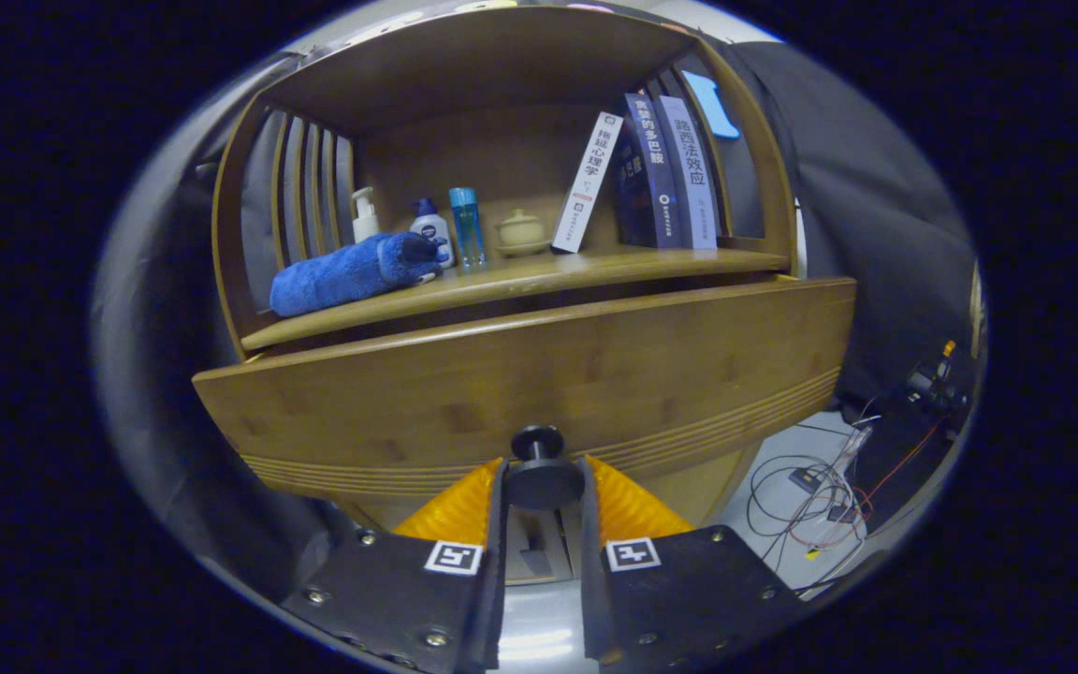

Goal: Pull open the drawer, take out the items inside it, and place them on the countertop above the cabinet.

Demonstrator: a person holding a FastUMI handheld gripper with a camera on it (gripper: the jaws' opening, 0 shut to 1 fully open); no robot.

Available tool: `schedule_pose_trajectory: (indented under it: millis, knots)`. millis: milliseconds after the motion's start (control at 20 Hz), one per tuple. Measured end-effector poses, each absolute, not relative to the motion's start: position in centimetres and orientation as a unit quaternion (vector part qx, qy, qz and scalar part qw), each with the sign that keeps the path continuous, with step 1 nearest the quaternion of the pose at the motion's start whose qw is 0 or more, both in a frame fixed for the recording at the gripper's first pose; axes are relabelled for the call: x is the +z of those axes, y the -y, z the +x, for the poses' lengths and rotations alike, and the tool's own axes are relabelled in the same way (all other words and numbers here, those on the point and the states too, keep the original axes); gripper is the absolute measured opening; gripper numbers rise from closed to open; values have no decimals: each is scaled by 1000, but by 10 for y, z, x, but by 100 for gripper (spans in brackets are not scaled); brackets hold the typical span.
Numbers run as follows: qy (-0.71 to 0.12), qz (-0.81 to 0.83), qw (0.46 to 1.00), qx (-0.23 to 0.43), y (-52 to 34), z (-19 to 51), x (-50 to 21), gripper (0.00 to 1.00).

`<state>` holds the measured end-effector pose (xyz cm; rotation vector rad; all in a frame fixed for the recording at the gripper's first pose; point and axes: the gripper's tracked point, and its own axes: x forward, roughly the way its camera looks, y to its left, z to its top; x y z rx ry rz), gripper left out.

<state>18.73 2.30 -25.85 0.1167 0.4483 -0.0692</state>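
Right now the gripper [542,479] has its jaws pinching the round knob [540,468] of the wooden drawer [539,374], which sits just below the cabinet's tabletop [520,281] holding a rolled blue towel [352,271], bottles and books.

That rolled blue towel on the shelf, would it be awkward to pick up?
Probably soft and floppy: the blue towel looks plush and loosely rolled, so it may unroll or sag. It likely won't slip. The gripper is on the drawer knob, not near it.

Claw [542,487] fingers flank knob [540,466] on drawer front [539,374], shelf [520,279] w/ towel [352,271] above
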Motion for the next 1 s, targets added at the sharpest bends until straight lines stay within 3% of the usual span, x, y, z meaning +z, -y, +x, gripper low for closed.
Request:
schedule_pose_trajectory:
  millis: [1000]
  knots:
    - [-233, 79, 967, -70, -18, 110, -254, 34]
